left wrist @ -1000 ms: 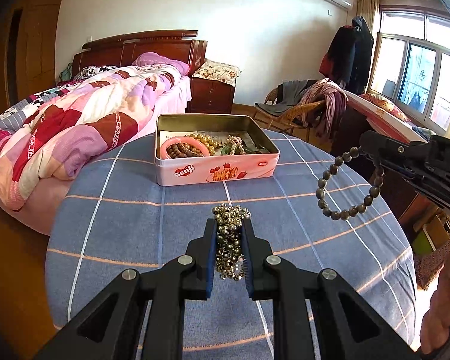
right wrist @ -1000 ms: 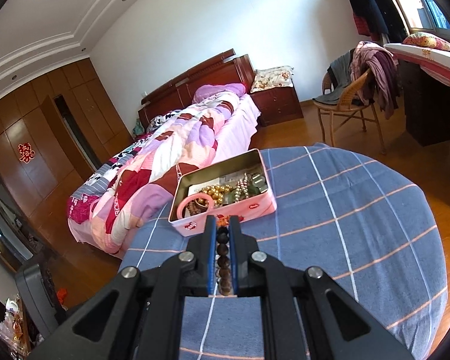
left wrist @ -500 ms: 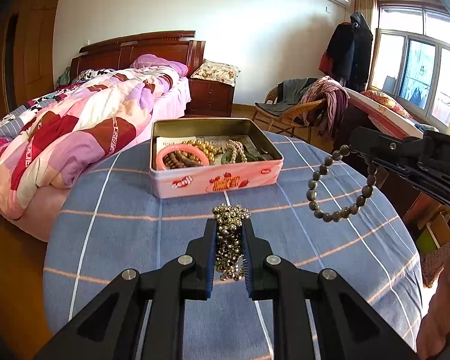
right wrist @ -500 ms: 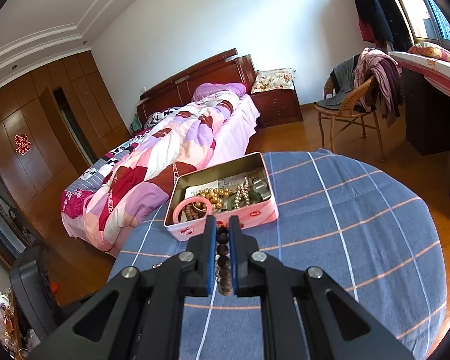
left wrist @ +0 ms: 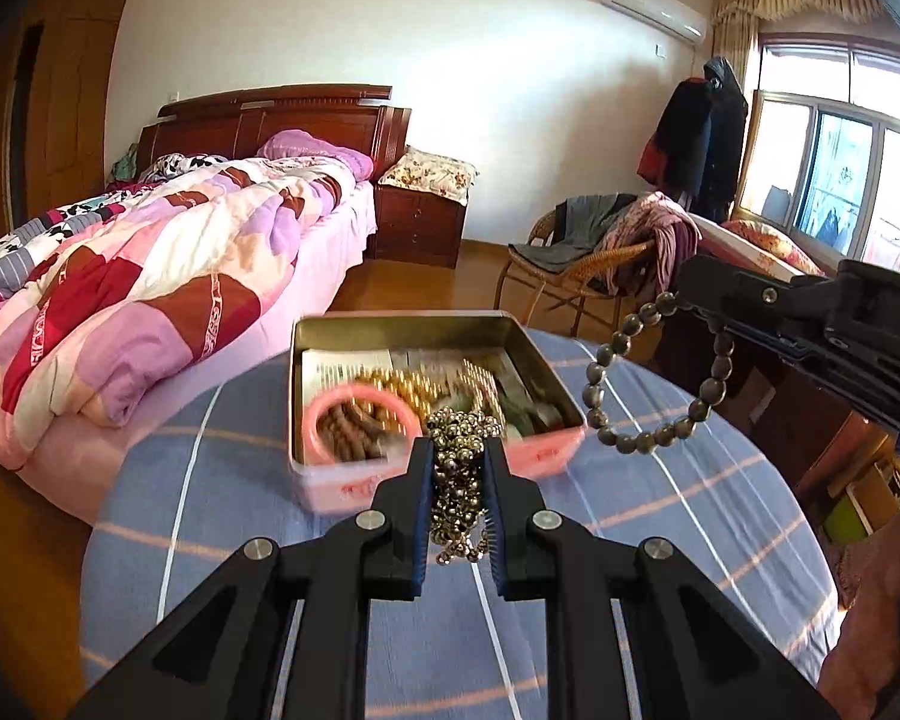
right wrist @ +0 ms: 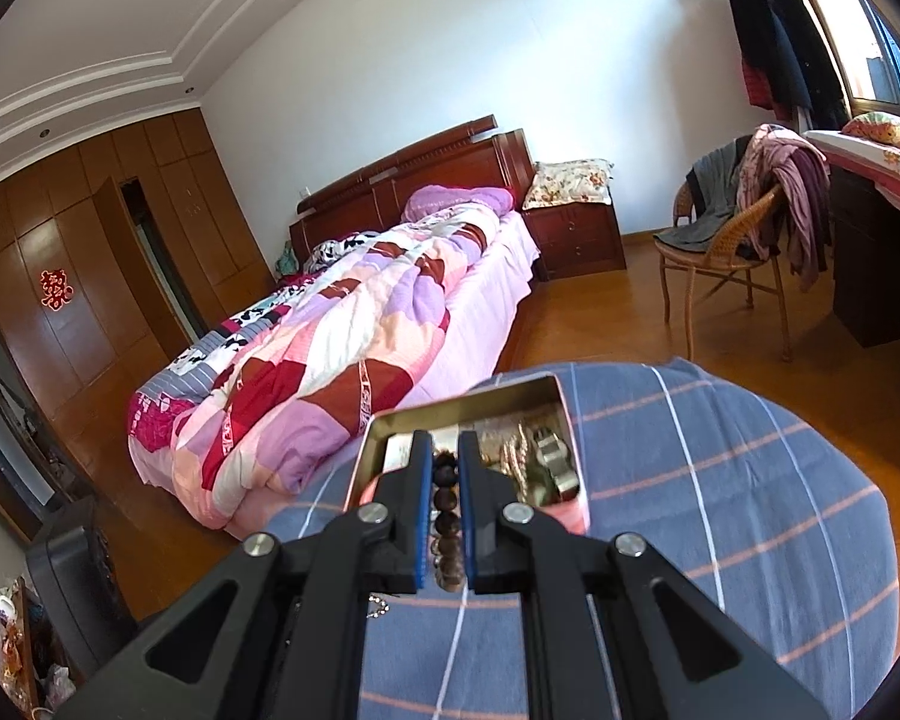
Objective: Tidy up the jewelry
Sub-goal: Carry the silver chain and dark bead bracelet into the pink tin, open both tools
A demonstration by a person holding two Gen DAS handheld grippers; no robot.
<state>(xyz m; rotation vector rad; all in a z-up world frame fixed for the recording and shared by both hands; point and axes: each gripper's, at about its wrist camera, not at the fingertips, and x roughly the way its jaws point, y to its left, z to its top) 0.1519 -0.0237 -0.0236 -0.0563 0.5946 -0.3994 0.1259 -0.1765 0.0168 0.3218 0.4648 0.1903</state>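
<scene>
A pink tin box (left wrist: 528, 456) with a gold inside stands on the round table (left wrist: 690, 516); it holds a pink bangle (left wrist: 360, 414), gold beads and other jewelry. My left gripper (left wrist: 457, 450) is shut on a bunch of small silver-gold beads (left wrist: 459, 480), its tips at the tin's near wall. At the right, my right gripper (left wrist: 684, 294) holds a loop of dark round beads (left wrist: 654, 384) that hangs beside the tin. In the right wrist view, the right gripper (right wrist: 445, 441) is shut on those dark beads (right wrist: 447, 516), above the tin (right wrist: 480, 408).
The table wears a blue cloth with pink and white lines (right wrist: 720, 510). A small chain (right wrist: 380, 606) lies on the cloth below the right gripper. A bed (left wrist: 150, 300) stands left behind the table, a wicker chair (left wrist: 582, 276) with clothes to the right. A hand (left wrist: 882, 618) shows at the right edge.
Both grippers have moved forward toward the tin with their beads; the tin now looms larger, and each gripper's tips overlap it. Neither grip has changed.
</scene>
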